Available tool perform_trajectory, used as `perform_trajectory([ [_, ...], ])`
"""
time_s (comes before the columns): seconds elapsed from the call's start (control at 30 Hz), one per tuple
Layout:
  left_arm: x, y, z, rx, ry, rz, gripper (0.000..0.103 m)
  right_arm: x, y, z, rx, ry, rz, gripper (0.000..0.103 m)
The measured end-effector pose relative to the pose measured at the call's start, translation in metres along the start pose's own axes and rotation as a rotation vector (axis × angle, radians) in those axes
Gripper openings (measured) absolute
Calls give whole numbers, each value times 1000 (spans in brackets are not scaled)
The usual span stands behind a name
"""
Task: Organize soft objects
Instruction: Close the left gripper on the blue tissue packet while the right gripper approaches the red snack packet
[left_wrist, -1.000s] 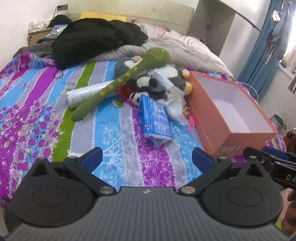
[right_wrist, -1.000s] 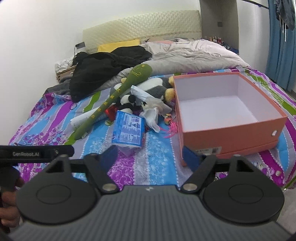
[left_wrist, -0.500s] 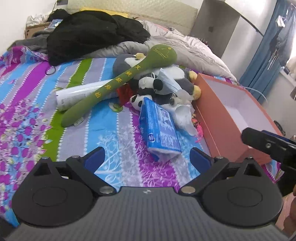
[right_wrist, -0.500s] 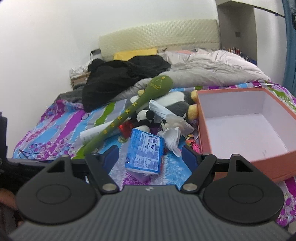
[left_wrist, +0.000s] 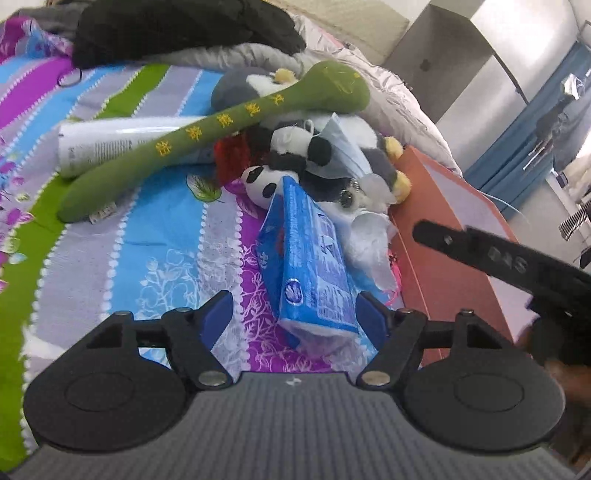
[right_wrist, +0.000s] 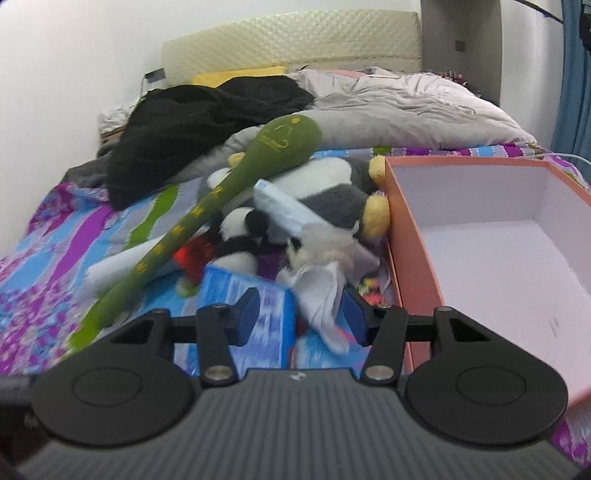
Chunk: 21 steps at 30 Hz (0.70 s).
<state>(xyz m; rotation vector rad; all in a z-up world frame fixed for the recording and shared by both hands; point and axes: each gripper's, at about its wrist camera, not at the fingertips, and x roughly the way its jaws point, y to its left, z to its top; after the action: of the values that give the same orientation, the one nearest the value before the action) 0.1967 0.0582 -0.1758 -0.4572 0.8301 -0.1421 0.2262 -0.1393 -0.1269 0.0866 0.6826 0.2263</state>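
Observation:
A pile of soft things lies on the striped bedspread: a long green plush stick (left_wrist: 207, 136) (right_wrist: 207, 206), a small panda plush (left_wrist: 295, 147) (right_wrist: 240, 229), a grey and white plush (right_wrist: 332, 188), a blue face mask (left_wrist: 343, 147) and a blue tissue pack (left_wrist: 314, 269) (right_wrist: 255, 321). An open orange box (right_wrist: 491, 236) (left_wrist: 443, 236) stands to their right. My left gripper (left_wrist: 295, 317) is open, its fingertips on either side of the tissue pack's near end. My right gripper (right_wrist: 301, 319) is open over the tissue pack and a crumpled white cloth (right_wrist: 325, 291).
A white tube (left_wrist: 122, 144) lies under the green stick. Black clothing (right_wrist: 207, 122) and a grey duvet (right_wrist: 406, 114) are heaped at the head of the bed. The right gripper's black body (left_wrist: 517, 266) crosses the left wrist view over the box.
Both grippers have moved forward toward the pile. The tissue pack now sits between the left fingertips, and the right gripper is close over the pack and the white cloth.

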Motion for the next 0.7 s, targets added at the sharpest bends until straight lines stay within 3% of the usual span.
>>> perform_trajectory([
  [0.17,25,4,11,-29,12,-39,75,45,-2,4,-21,50,-41,52],
  [0.27,39,5,16,-44,22,-43,72,66,0,-1,-87,57,-107,52],
  [0.33,48,7,19,-50,33,-58,66,79,-5,-3,-64,84,-99,52],
  [0.47,66,8,24,-47,46,-57,59,96,-15,-6,-11,113,-66,32],
  [0.5,69,9,25,-49,47,-51,56,98,-16,-6,1,115,-54,22],
  [0.6,75,8,29,-52,53,-58,30,100,-14,-6,-9,110,-57,11],
  [0.7,69,4,32,-44,39,-62,16,92,-13,-3,-12,96,-45,6],
])
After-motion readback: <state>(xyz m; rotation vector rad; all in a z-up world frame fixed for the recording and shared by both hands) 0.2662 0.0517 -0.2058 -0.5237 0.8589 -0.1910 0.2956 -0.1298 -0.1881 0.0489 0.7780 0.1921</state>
